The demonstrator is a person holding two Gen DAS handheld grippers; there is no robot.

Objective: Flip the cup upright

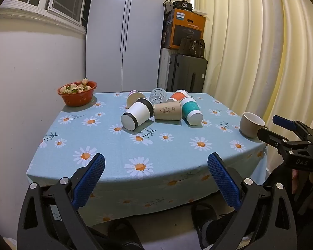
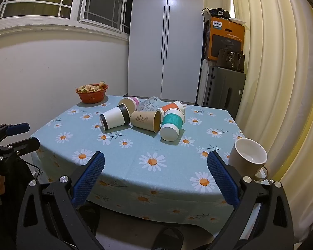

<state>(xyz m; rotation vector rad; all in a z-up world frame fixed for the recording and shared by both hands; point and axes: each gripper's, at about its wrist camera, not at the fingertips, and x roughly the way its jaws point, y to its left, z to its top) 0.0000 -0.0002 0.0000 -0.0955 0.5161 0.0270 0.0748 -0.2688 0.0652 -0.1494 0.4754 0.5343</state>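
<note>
6 cups lie tipped mid-table toward the far edge; beige mug (image 2: 248,156) upright at the right edge. L to R: black-banded white cup (image 1: 136,115), kraft cup (image 1: 168,110), teal cup (image 1: 191,110). Paper, so prob. light, crushable; grip mid-wall gently. Left gripper (image 1: 156,182) & right gripper (image 2: 155,180) both spread apart, empty, short of the near edge.

Warm, yellowish indoor light, fairly bright from overhead. Window (image 2: 41,2) dark, no daylight. Glare streaks on the glossy cabinet doors (image 1: 123,31), esp. upper part. Soft short shadows under the cups (image 1: 156,110) & red bowl (image 1: 77,93) on the tabletop (image 2: 135,152). Focus sharp mid-scene; strong fisheye bend at edges, black vignette in corners. Curtain (image 2: 281,83) on the right slightly overexposed.
</note>
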